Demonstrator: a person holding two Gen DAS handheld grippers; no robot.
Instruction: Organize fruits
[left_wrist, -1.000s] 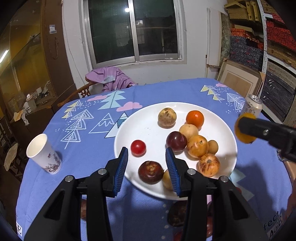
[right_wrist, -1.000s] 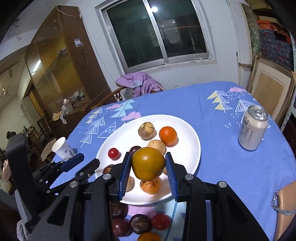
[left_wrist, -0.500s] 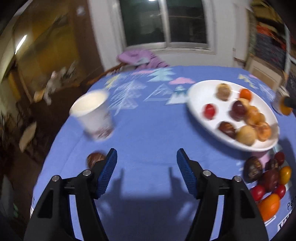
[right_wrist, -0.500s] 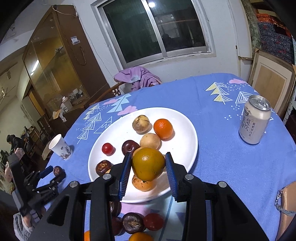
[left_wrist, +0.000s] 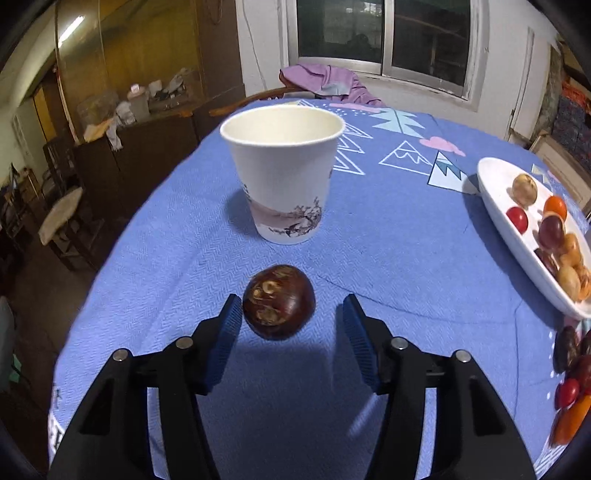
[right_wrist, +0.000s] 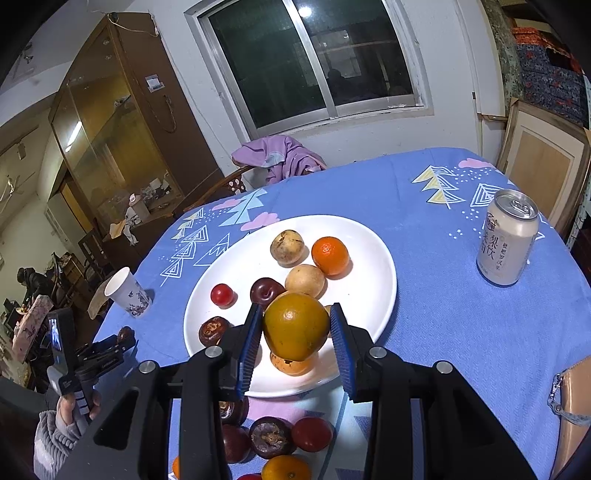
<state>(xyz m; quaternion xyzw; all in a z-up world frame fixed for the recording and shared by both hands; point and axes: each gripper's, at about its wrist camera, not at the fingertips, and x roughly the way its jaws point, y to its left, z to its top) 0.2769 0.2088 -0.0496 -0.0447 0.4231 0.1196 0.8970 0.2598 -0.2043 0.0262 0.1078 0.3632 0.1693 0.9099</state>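
Clamping a yellow-green orange (right_wrist: 296, 326) above the white plate (right_wrist: 373, 266), our right gripper (right_wrist: 295, 345) holds firm; our left gripper (left_wrist: 289, 332) gapes around a dark brown fruit (left_wrist: 279, 301) lying on the tablecloth (left_wrist: 388, 251), possibly brushing one pad.

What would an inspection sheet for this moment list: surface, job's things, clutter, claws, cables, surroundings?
Surface: blue patterned tablecloth.
Job's things: white plate holding several fruits; dark brown fruit on the cloth near the paper cup; loose fruit pile at the near edge.
Clutter: drink can.
Claws: left claw open around the dark brown fruit; right claw shut on an orange above the plate.
Cables: nothing seen.
Surroundings: window, cabinet, purple garment on a chair.
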